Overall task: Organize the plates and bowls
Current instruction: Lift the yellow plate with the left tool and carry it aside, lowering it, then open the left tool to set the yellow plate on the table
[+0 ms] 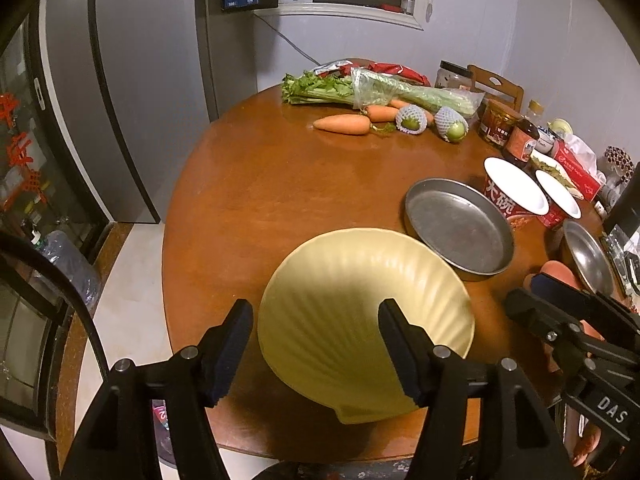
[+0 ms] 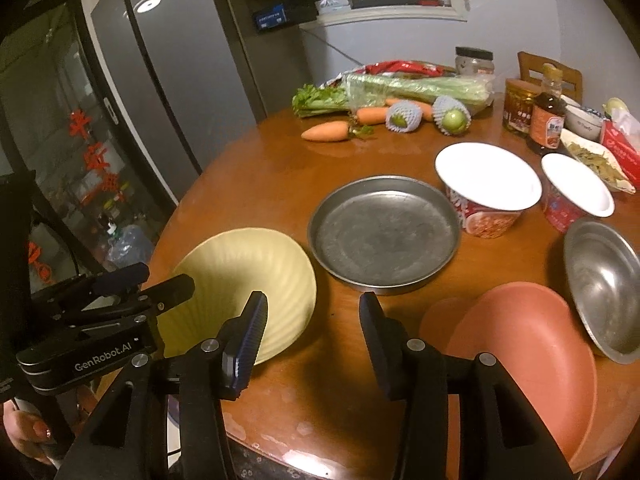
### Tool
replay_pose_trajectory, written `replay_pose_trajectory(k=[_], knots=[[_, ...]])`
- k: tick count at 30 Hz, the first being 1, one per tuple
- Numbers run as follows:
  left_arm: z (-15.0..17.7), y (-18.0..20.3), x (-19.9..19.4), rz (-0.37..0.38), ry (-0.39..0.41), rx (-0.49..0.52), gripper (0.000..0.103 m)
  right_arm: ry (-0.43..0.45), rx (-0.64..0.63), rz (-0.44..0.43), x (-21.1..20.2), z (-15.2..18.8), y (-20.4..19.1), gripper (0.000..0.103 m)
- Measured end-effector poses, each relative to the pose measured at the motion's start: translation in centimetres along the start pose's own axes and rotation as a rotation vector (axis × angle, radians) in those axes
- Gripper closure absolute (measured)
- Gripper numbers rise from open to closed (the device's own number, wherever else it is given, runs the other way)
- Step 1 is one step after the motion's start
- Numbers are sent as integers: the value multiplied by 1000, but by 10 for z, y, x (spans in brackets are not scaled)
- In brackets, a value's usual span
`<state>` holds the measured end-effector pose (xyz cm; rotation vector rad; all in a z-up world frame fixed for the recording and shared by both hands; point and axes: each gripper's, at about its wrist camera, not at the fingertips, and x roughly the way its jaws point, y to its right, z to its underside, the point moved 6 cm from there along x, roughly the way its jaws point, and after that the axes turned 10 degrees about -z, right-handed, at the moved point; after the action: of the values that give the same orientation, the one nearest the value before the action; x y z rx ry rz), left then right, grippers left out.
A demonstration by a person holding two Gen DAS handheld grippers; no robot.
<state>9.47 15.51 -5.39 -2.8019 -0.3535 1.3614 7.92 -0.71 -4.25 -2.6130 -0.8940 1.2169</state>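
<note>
Left wrist view is showing the left gripper (image 1: 316,316) standing apart over the yellow shell plate (image 1: 360,320) lying on the round table (image 1: 260,184), while the right gripper (image 2: 314,312) is gaping empty beside the pink plates (image 2: 520,344).

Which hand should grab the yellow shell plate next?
Left. Its tongs stand open over the yellow plate's near rim. The right tongs are open over bare table, between that plate and the pink plates.
</note>
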Motion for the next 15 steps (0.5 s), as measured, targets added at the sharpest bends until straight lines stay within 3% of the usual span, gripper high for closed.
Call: replay_pose_trajectory(k=[10,15], knots=[[-9,33,-32,46,57,36,36,91,10,33,-51,-5,19,45],[-9,56,-41,78,65,57,34,150,-3,89,-81,-4,34,44]])
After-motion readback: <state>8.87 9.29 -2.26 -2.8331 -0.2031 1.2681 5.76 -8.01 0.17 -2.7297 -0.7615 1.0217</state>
